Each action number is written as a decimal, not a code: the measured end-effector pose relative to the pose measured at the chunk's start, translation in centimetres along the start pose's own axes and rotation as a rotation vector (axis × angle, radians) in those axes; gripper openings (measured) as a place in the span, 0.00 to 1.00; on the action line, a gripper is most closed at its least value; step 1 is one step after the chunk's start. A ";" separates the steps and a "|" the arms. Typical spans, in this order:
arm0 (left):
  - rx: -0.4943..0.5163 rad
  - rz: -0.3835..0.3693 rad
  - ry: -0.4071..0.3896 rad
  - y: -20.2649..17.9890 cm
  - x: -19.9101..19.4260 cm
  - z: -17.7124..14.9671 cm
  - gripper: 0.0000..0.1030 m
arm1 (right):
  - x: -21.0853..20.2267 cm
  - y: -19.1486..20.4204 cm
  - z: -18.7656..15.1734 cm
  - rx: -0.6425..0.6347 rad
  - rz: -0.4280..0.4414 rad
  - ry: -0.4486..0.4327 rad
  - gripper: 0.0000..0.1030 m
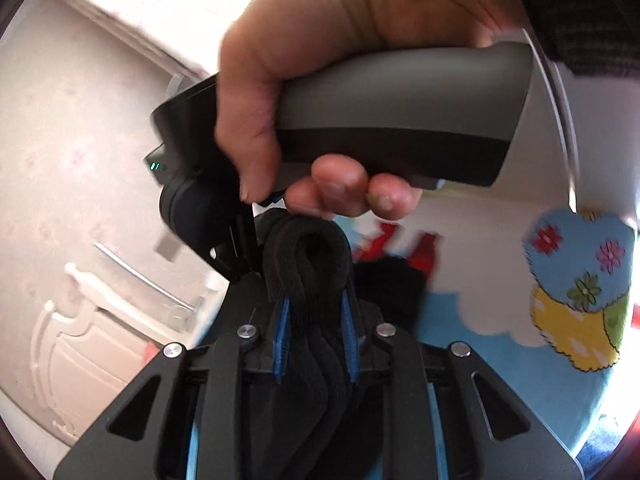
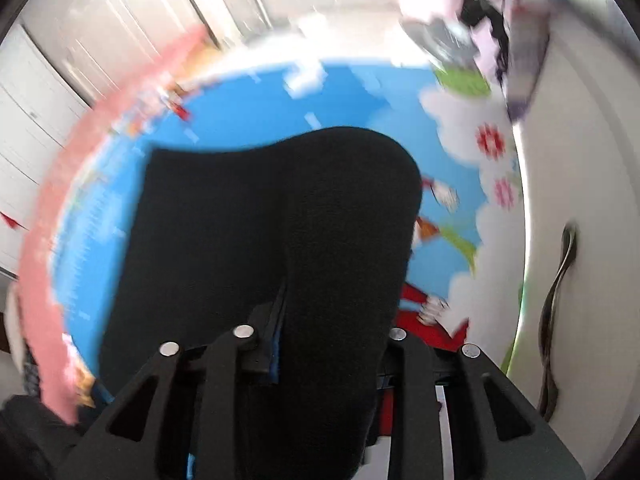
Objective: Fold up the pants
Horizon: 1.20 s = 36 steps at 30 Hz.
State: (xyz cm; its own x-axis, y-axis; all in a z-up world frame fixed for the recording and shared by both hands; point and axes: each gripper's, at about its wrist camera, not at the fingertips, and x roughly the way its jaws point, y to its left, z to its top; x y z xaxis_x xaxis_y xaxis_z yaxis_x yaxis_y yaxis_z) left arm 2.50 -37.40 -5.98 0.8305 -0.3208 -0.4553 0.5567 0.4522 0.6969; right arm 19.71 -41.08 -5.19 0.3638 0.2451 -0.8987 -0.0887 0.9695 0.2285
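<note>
The black pants (image 2: 272, 232) are up off the bedspread, bunched thickly at both ends and hanging as one dark sheet over the blue cartoon bedspread (image 2: 360, 92) below. At the left gripper (image 1: 316, 320) a fat roll of the fabric, several layers deep, is pinched between the blue-lined jaws, which stand fairly wide around it. At the right gripper (image 2: 332, 344) the cloth drapes right over the front, so only one finger (image 2: 276, 332) shows; I'd say the jaws are clamped on the pants, since the fabric runs straight out from between them.

The worry is that thick wad on the left. So many layers in one bite could mean the inner folds are barely held, and a quick swing might let one slide free and undo the fold. Both views are smeared with motion, so the pace looks brisk, which adds to that risk.

The two tools are also very close: the person's right hand (image 1: 320, 92) and its grey handle (image 1: 400, 120) fill the left view, just above the gripped roll. They could knock together.

Past the bedspread, a dark strap (image 2: 556, 312) lies on the white surface, and loose clutter (image 2: 480, 12) sits at the far corner; the hanging hem could drag on either if it is laid down off-centre.
</note>
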 end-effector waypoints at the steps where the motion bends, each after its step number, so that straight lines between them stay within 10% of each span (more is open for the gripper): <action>1: 0.003 -0.002 -0.001 -0.4 0.1 -0.6 0.29 | 0.7 -0.6 -0.5 0.007 0.011 -0.025 0.28; 3: 0.031 -0.028 -0.042 -1.5 0.0 -0.7 0.51 | 0.7 -1.2 -0.8 0.034 0.039 -0.059 0.28; 6: -0.022 -0.103 -0.110 0.3 -2.9 -1.8 0.52 | 0.2 -0.1 -0.8 -0.012 -0.029 -0.076 0.29; 11: -0.396 -0.196 -0.123 8.7 -6.4 -6.5 0.52 | -3.5 2.9 -2.4 -0.023 -0.242 -0.181 0.29; 15: -0.683 -0.119 -0.106 14.4 -6.5 -11.3 0.51 | -5.4 4.5 -5.8 -0.033 -0.364 -0.292 0.30; 18: -0.722 -0.096 -0.051 15.0 -6.6 -13.4 0.51 | -4.0 3.7 -7.6 -0.011 -0.451 -0.284 0.31; 22: -0.756 -0.258 0.173 14.8 -2.5 -16.4 0.52 | -1.9 3.1 -8.3 -0.026 -0.537 -0.278 0.31; 31: -0.808 -0.338 0.149 15.0 -2.7 -18.6 0.54 | -3.3 1.2 -8.9 0.151 -0.436 -0.334 0.32; 36: -0.924 -0.317 0.160 17.3 -3.6 -20.5 0.55 | -5.5 2.8 -9.8 0.178 -0.615 -0.360 0.32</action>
State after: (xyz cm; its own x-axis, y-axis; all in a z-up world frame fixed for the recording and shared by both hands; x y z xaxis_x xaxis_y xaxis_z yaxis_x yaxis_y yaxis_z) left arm 9.49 -11.36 -3.67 0.5952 -0.4540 -0.6630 0.4920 0.8583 -0.1461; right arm 8.39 -39.72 -3.26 0.5841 -0.3892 -0.7123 0.3703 0.9087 -0.1929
